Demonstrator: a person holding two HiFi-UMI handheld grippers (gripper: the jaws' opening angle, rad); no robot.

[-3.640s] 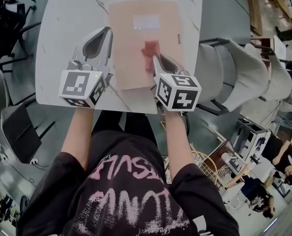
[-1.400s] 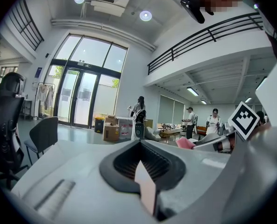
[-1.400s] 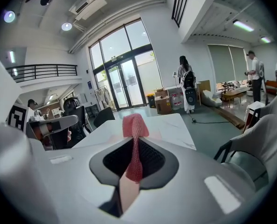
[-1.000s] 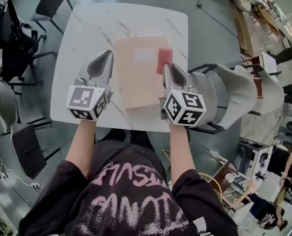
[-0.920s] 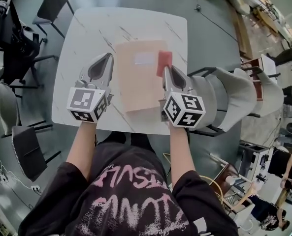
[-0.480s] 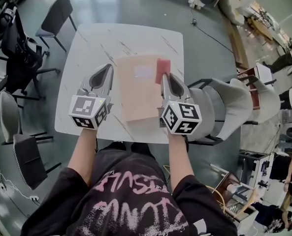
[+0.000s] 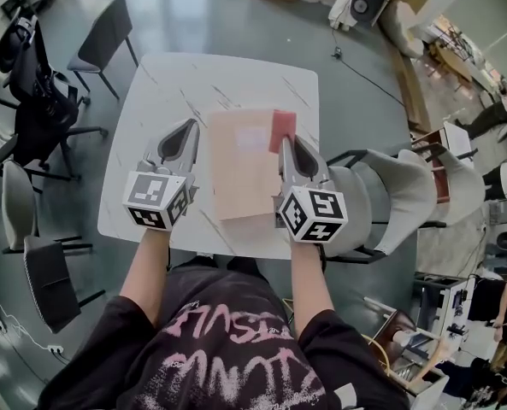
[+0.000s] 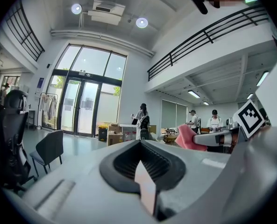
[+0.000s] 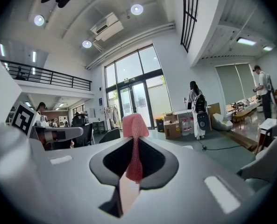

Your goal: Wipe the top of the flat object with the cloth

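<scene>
Right tongs level, pinching cloth, left tongs closed

Pink mesh-weave cloth; tan folder with a pale label; white desk, thin dark marble veins; grey left gripper and right gripper, black-and-white square markers; black shirt, pink lettering

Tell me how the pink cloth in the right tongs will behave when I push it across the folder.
The pink cloth is pinched in the shut right tongs and folds over at its free end, so it's probably soft and will bunch rather than push flat. Its netted weave looks likely to drag, not slip, on the tan folder.
</scene>
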